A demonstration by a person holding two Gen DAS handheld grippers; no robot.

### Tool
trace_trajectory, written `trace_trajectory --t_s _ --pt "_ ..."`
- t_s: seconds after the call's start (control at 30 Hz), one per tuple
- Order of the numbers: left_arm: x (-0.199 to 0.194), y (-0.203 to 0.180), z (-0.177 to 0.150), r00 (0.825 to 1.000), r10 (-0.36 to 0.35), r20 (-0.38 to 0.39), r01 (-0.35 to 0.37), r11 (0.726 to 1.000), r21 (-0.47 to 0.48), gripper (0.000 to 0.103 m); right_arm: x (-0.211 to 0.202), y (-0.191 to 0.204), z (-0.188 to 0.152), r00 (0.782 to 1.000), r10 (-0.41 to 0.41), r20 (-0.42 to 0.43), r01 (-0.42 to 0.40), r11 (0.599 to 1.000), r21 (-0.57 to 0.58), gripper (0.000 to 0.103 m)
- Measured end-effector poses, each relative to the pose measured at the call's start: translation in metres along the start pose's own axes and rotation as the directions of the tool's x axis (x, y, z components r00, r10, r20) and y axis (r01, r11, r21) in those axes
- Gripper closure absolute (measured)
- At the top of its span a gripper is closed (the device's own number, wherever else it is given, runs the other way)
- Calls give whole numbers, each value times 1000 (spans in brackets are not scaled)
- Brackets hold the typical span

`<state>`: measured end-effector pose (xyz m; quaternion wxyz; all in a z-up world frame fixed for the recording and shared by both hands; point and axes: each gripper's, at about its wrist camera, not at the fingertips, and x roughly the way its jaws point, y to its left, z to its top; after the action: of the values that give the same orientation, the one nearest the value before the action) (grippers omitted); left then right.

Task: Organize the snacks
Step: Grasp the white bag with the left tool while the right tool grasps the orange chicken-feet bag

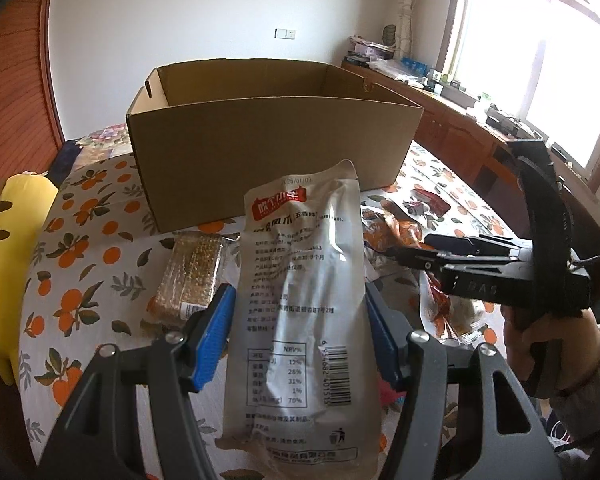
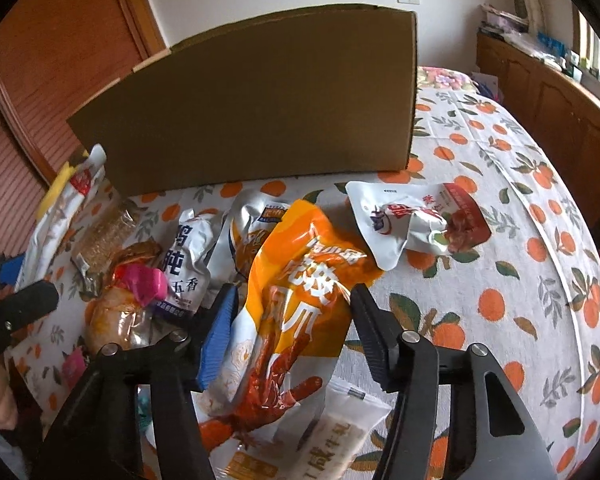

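A: What does the left gripper (image 1: 300,320) have?

B: A silver pouch (image 1: 300,300), printed back toward the camera, barcode along its right edge. The blue pads press on both its sides, so it is clamped and held clear of the bedspread (image 1: 80,280). It stands roughly upright in front of the cardboard box (image 1: 268,148).

A: And the right gripper (image 2: 290,336)?

B: An orange packet (image 2: 300,292) with a chicken-foot picture sits between its fingers. The left pad touches the packet's edge and the right finger meets its creased side, so it looks gripped, lightly.

A: Where is the box?

B: On the bed, open at the top, just behind the snacks. From the left wrist view no snack shows inside it, though the floor is hidden.

A: What lies loose?

B: A white and red pouch (image 2: 416,220) near the box's right corner, a white pack with blue characters (image 2: 188,264), a clear-wrapped seed bar (image 1: 192,272), and a pink-topped bag (image 2: 140,280).
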<state>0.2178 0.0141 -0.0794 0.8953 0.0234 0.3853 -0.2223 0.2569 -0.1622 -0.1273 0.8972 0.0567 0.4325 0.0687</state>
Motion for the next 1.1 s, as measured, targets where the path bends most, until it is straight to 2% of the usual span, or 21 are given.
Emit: trace_trajectory --t_s 0.03,0.2,0.37,0.43,0.5,0.67,0.73,0.8,1.1 --pt "-1 -1 0 1000 0 0 0 1000 0 40 -4 -1 1 1000 0 14 0 1000 4 52" --pt "0 -3 0 1000 4 -4 -4 1000 0 40 -6 1 -1 1000 -13 8 13 999 -34 54" --pt "-2 -7 0 1000 3 -4 -3 1000 7 40 0 3 2 999 -25 -20 24 998 -56 47" --pt "-3 -8 0 1000 2 -2 -2 1000 8 40 8 6 -1 998 -49 -51 44 996 -78 39" --pt "-4 -8 0 1000 4 -1 -4 1000 8 40 11 12 -5 996 -85 -37 79 988 -131 39" --pt "-4 -7 0 1000 6 -2 -6 1000 6 40 11 18 -8 992 -125 -29 118 979 -167 39" --pt "-4 -7 0 1000 5 -1 -5 1000 6 40 9 18 -8 992 -125 -27 119 979 -168 49" --pt "-4 -6 0 1000 4 -1 -4 1000 5 40 6 18 -8 991 -130 -21 125 976 -178 53" --pt "-8 -9 1 1000 2 6 -2 1000 3 40 -24 11 -5 998 -68 19 70 987 -142 54"
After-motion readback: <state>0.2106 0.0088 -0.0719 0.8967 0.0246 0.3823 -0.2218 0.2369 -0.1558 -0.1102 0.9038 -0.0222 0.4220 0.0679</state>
